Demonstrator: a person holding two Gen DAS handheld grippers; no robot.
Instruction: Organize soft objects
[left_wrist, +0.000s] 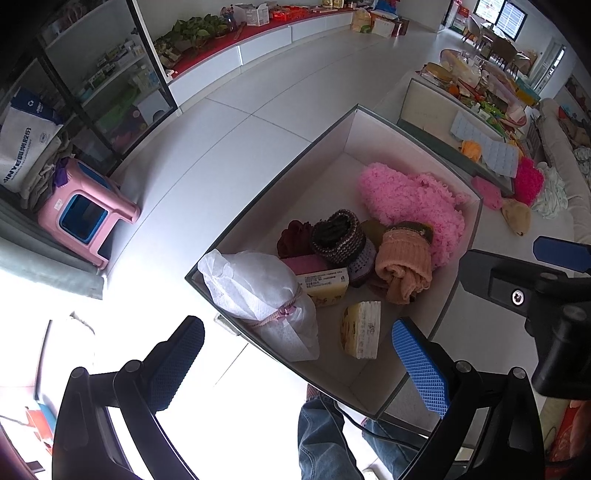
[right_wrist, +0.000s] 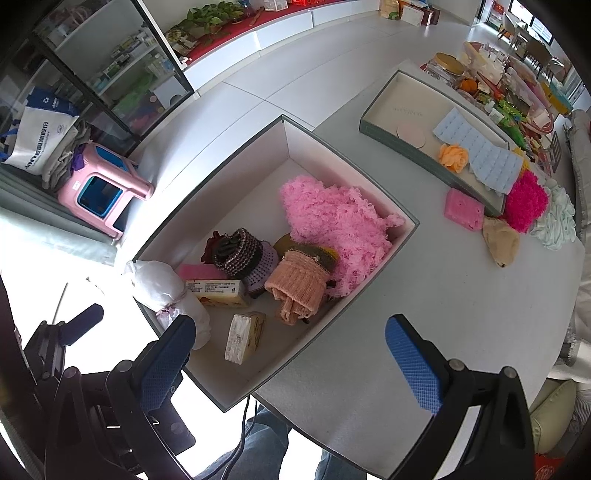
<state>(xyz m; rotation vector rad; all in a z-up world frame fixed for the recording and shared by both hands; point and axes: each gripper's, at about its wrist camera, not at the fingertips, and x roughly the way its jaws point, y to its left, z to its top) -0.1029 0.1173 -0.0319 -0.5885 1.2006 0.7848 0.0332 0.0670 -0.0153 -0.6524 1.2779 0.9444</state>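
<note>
Left gripper (left_wrist: 295, 354) and right gripper (right_wrist: 291, 354), fingers spread and empty, are hovering lower frame over the box (right_wrist: 236, 177) holding pink fluffy cloth (right_wrist: 332, 221).

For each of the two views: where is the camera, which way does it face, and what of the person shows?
Left wrist: on the left gripper, looking down into the box; right gripper and jeans show.
Right wrist: on the right gripper, facing box and table; left gripper at left edge.
Shared: box, fluffy pink item, pink stool.
</note>
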